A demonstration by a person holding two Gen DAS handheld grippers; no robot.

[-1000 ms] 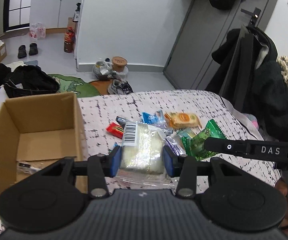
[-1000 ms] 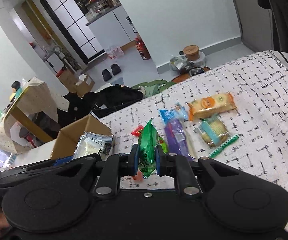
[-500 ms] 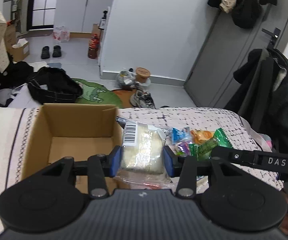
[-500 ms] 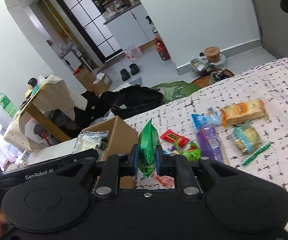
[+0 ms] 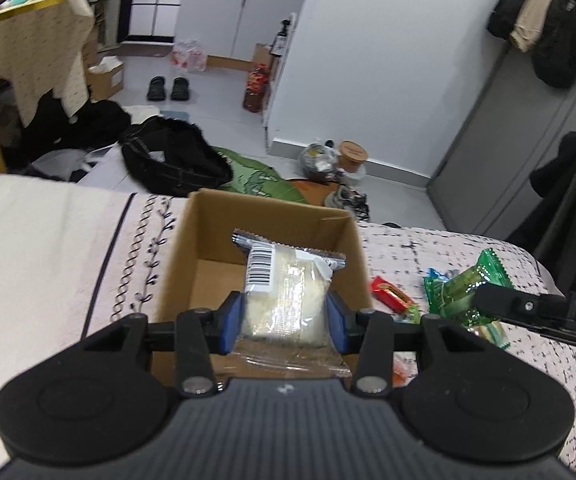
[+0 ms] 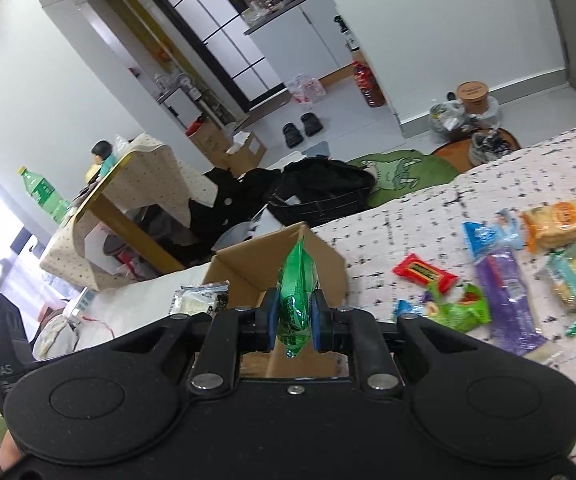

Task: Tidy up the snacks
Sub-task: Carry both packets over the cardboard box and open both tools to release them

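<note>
My left gripper [image 5: 284, 322] is shut on a clear packet of white snack with a barcode label [image 5: 284, 296] and holds it above the open cardboard box [image 5: 208, 232]. My right gripper [image 6: 294, 322] is shut on a green snack packet [image 6: 296, 284], held upright just in front of the box's near corner [image 6: 328, 264]. The green packet also shows in the left wrist view [image 5: 464, 284], and the white packet in the right wrist view [image 6: 198, 298]. Loose snacks lie on the speckled cloth: a red bar [image 6: 424, 272], a purple packet [image 6: 508, 292], an orange cracker pack [image 6: 564, 220].
The box stands on a cloth-covered surface [image 5: 48, 248] whose far edge drops to the floor. Beyond are a black bag [image 5: 176, 160], a green rug [image 5: 260, 180] and shoes [image 5: 168, 88]. A draped table [image 6: 128, 184] stands at the left.
Both grippers have moved left with their packets. The left one now holds the white packet over the box; the right one has come up to the box's corner.
</note>
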